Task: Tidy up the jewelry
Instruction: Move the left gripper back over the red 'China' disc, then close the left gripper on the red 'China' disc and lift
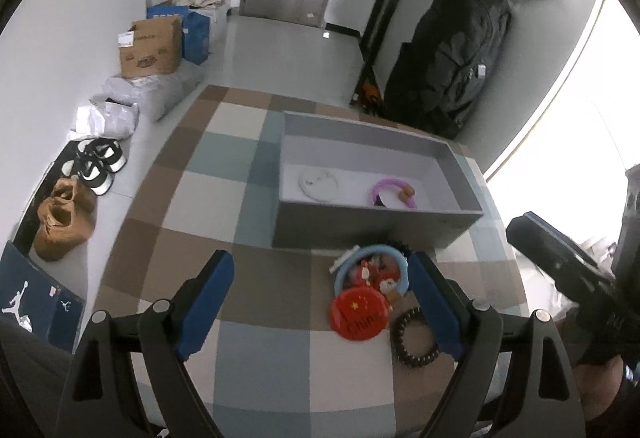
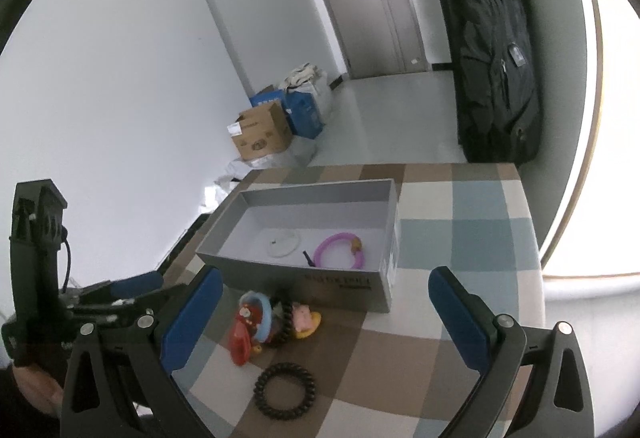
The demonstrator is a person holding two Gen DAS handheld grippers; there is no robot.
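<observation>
the grey box (image 1: 460,173) already holds a pink ring (image 1: 394,191). my left gripper (image 1: 324,302) and right gripper (image 2: 324,318) are both wide open, holding nothing. next i think i grab the red badge (image 1: 360,312) from the pile.

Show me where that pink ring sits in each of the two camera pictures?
Left wrist view: the pink ring lies inside the grey box, right of centre, beside a white disc.
Right wrist view: the pink ring lies in the same box, centre of the picture, right of the disc.
Shared landmark: the grey box.
</observation>
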